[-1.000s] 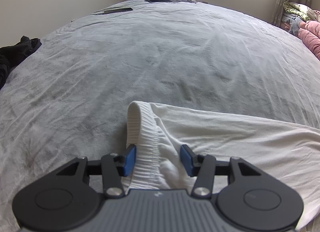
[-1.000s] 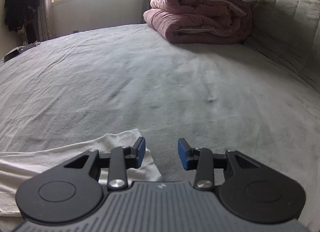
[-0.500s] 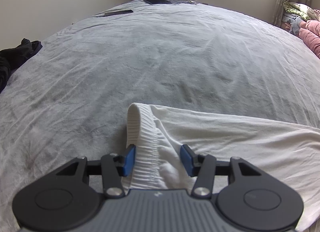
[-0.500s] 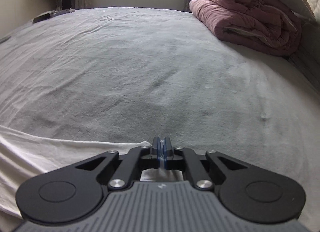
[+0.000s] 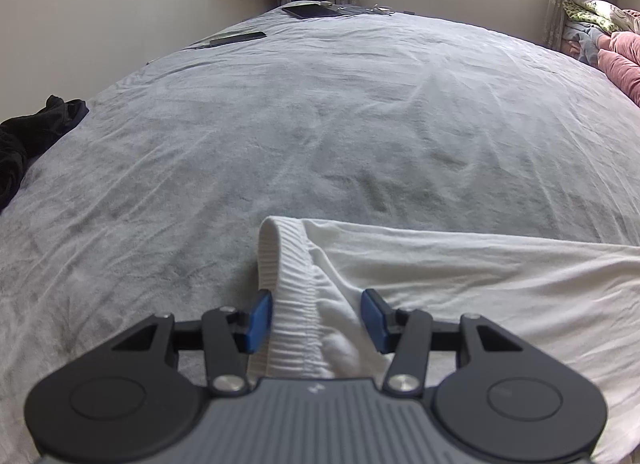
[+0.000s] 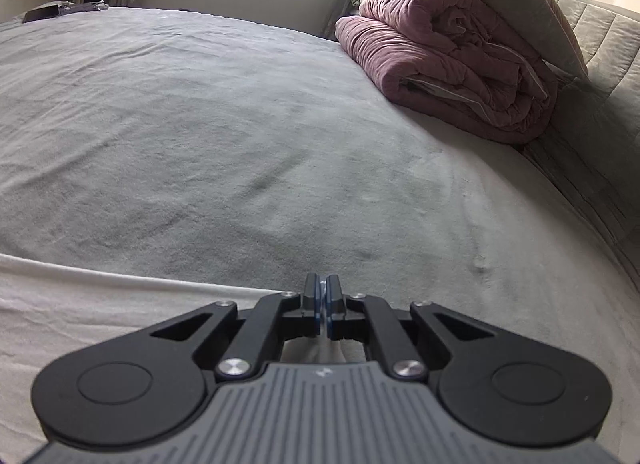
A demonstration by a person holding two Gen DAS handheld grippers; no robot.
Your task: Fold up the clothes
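The white pants (image 5: 460,284) lie flat on the grey bed (image 5: 320,123), at 6 o'clock in both views. The left gripper (image 5: 316,318) is released, its fingers either side of the waistband, ready to pinch. The right gripper (image 6: 321,306) is clenched on the pants' far end for lifting.

Legible text, labels, numbers: none in either view. Sole marking: a small pale emblem, no letters readable, on the grey ribbed body of the left gripper (image 5: 316,318) at 6 o'clock of its view, and the same on the right gripper (image 6: 325,304) at 6 o'clock of its view.
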